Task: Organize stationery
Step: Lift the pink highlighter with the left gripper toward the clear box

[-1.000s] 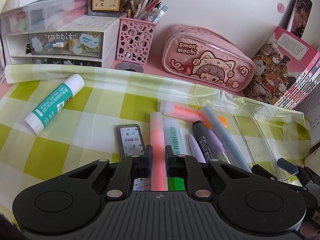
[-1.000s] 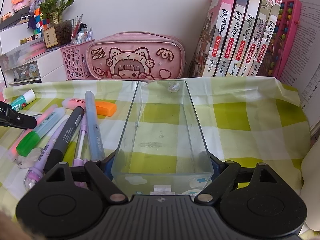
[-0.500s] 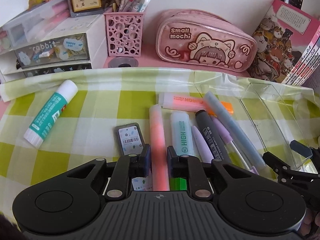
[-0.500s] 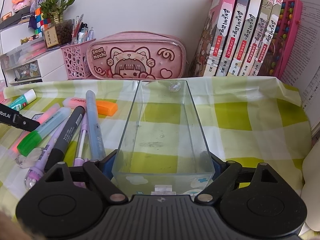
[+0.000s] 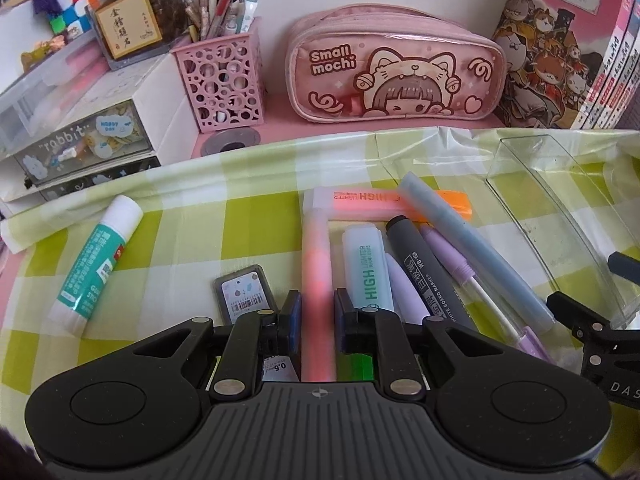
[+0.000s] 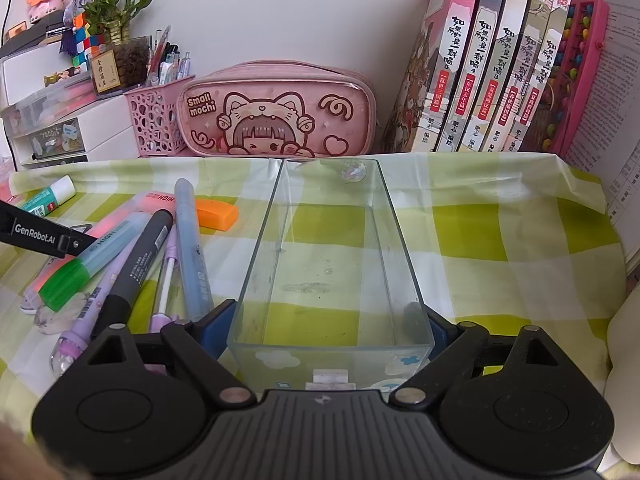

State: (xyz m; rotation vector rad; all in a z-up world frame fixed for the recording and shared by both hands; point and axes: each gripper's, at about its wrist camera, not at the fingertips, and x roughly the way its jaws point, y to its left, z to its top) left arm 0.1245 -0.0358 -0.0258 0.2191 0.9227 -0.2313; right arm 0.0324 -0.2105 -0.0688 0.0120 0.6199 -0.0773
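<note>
My left gripper (image 5: 316, 312) is shut on a pink highlighter (image 5: 316, 264) and holds it pointing away over the green check cloth. Beside it lie a mint highlighter (image 5: 366, 264), a black whiteboard marker (image 5: 424, 268), a lilac pen (image 5: 476, 280), a blue-grey pen (image 5: 472, 240) and a pink-orange highlighter (image 5: 360, 202). My right gripper (image 6: 330, 332) grips the near end of a clear rectangular tray (image 6: 256, 248), one finger on each side wall. The tray has nothing in it and also shows in the left wrist view (image 5: 560, 208).
A glue stick (image 5: 96, 260) and a small lead case (image 5: 244, 290) lie left of the pens. A pink pencil case (image 6: 276, 112), a pink pen holder (image 5: 222, 80), a drawer unit (image 5: 76, 140) and books (image 6: 492, 72) line the back wall.
The left gripper has risen and tilted with the pink highlighter, so the back wall items sit lower and closer in its view. The right gripper and tray have stayed put.
</note>
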